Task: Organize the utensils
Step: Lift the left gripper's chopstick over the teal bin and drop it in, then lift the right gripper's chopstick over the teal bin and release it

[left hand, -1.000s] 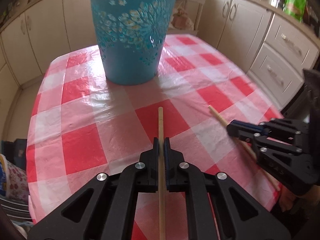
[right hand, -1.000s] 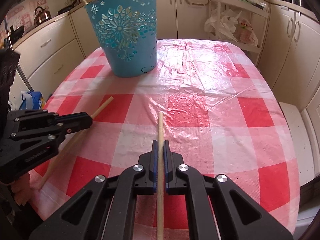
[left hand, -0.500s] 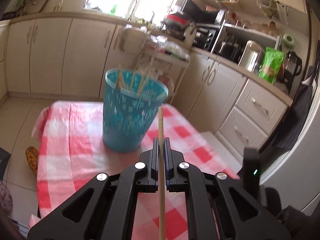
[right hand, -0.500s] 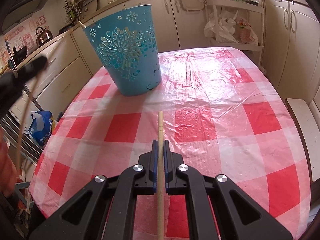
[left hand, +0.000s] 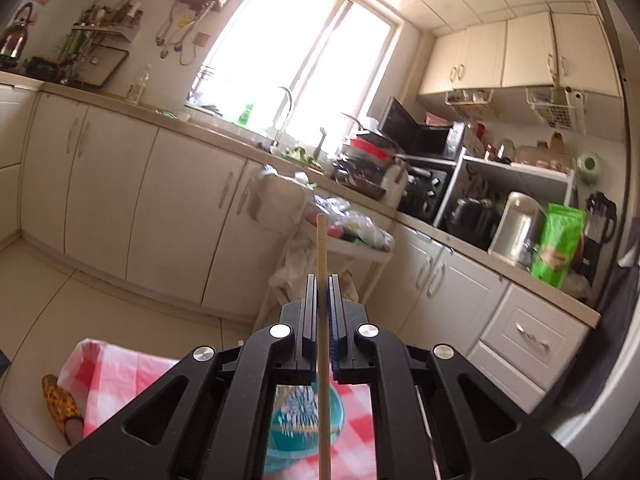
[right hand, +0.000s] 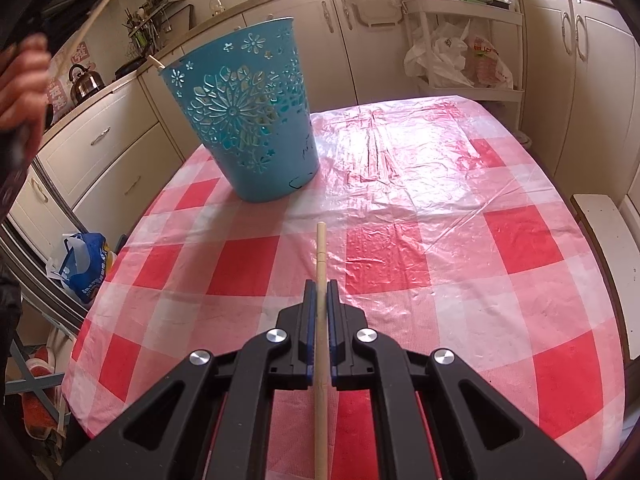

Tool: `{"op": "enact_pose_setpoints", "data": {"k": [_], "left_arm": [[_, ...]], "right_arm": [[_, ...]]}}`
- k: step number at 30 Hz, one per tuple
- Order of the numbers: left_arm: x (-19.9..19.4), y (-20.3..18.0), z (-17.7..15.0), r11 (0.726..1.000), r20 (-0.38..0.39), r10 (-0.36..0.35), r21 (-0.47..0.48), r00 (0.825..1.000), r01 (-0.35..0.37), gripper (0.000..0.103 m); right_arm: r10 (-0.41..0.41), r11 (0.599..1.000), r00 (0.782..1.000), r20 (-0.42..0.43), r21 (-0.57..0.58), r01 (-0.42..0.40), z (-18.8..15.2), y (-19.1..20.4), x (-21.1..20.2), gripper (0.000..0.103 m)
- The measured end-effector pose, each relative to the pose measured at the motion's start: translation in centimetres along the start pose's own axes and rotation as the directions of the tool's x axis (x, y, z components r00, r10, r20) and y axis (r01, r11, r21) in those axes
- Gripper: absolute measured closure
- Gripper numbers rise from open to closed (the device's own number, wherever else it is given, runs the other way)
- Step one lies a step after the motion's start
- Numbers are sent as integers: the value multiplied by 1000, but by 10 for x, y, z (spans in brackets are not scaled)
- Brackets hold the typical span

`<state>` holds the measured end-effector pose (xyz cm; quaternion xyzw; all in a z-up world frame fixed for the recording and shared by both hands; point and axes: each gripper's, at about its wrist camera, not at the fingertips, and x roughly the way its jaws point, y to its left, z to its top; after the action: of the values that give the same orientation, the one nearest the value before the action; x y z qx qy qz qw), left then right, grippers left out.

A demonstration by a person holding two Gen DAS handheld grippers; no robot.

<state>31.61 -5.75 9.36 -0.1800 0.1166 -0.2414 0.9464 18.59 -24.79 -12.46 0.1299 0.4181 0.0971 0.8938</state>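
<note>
Since a second ago the left gripper (left hand: 320,300) has swung up from the checked counter (right hand: 420,240) and now looks out level at the kitchen cabinets and window, with the blue basket (left hand: 304,428) dropped to 6 o'clock beneath its frame. The right gripper (right hand: 320,304) has barely shifted, tilted down over the counter. Each gripper is clamped narrow on a thin, pale wooden chopstick: the left chopstick (left hand: 322,264) and the right chopstick (right hand: 321,264) both run to 12 o'clock past the jaws. In the right wrist view the basket (right hand: 248,120), pierced with flower cut-outs, stands upright at 11 o'clock with another stick poking over its rim. A hand (right hand: 18,80) shows at 10 o'clock
</note>
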Motion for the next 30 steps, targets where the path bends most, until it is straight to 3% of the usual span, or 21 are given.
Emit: {"op": "enact_pose_setpoints", "data": {"k": [5,11,17,25,27,29,30], "left_arm": [[35,-5,7,998,55,62,13,997,-63,98],[66,-7,-1,985,117,156,58,981,-164,98],[72,2,-20,974,99,196,91,976,-205,98],[60,19,-52,968,2,217,130,976,-215,97],[46,23,-58,968,-10,216,132,976,-213,93],[24,28,-63,968,-3,221,123,975,-219,83],[11,32,-67,968,5,227,111,974,-226,72]], "right_arm": [[8,1000,1000,-10,17,-8,1,-3,2,97],[16,999,1000,-22,36,-16,2,-7,4,97],[17,999,999,-31,47,-15,2,-9,6,97],[14,999,1000,-26,52,-13,2,-10,5,97],[14,998,1000,-16,58,-13,2,-12,3,97],[10,998,1000,-3,59,-9,2,-13,1,97],[5,998,1000,8,58,-6,2,-13,-1,97]]}}
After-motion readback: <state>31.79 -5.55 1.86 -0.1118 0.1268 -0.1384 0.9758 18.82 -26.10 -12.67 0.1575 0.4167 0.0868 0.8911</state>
